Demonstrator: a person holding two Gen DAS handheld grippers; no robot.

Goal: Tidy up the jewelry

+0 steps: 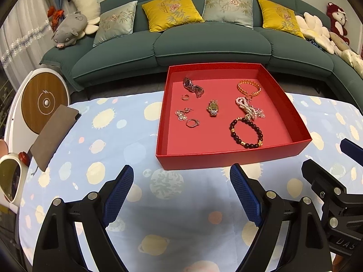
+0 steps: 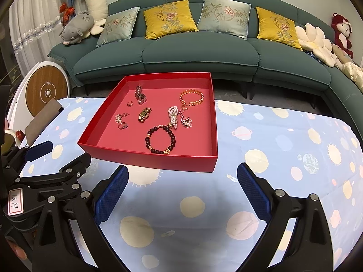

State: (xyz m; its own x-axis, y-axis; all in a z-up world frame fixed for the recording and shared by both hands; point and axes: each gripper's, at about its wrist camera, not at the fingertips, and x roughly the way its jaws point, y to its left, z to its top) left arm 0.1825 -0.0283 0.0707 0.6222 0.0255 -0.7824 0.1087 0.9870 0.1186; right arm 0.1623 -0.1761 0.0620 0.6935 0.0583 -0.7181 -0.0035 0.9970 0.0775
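Both tongs, left tongs (image 1: 181,176) and right tongs (image 2: 182,176), spread and empty at the table's near edge; approach red tray (image 1: 226,157) jewelry from above, one piece at a time.

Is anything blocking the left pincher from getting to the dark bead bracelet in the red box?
Only the red box's near wall. It stands between the open left gripper and the dark bead bracelet, so reaching over it should work.

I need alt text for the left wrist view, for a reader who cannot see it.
A shallow red box on a blue planet-print tablecloth holds watches, rings and bracelets, among them a dark bead bracelet. The open left hand-held gripper hovers empty in front of it; a green sofa stands behind.
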